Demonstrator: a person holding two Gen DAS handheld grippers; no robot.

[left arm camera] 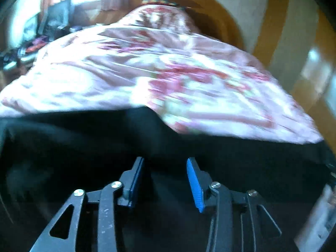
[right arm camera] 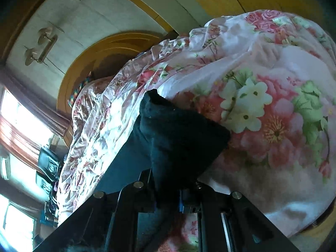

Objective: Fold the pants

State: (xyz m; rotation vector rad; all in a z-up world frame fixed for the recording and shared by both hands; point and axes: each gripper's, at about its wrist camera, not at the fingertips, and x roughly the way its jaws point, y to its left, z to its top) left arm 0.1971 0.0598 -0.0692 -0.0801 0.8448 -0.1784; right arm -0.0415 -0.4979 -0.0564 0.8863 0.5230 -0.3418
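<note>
The black pants (left arm camera: pixel 88 147) lie spread across the near edge of the floral bedspread (left arm camera: pixel 147 71). The left gripper (left arm camera: pixel 166 163) hovers over them, jaws apart and empty. The right gripper (right arm camera: pixel 168 191) is clamped on a bunched corner of the pants (right arm camera: pixel 178 132), lifted off the bedspread (right arm camera: pixel 273 96).

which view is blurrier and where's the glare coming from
Left wrist view: heavy motion smear across the floral bedspread, black pants underexposed. Right wrist view: sharper, flowers crisp, blown-out window at left; right gripper dark against it, fisheye bending the wardrobe.

Heavy motion blur in the left view, blown-out window (right arm camera: pixel 19 113) daylight, dark fisheye-warped corners.
</note>
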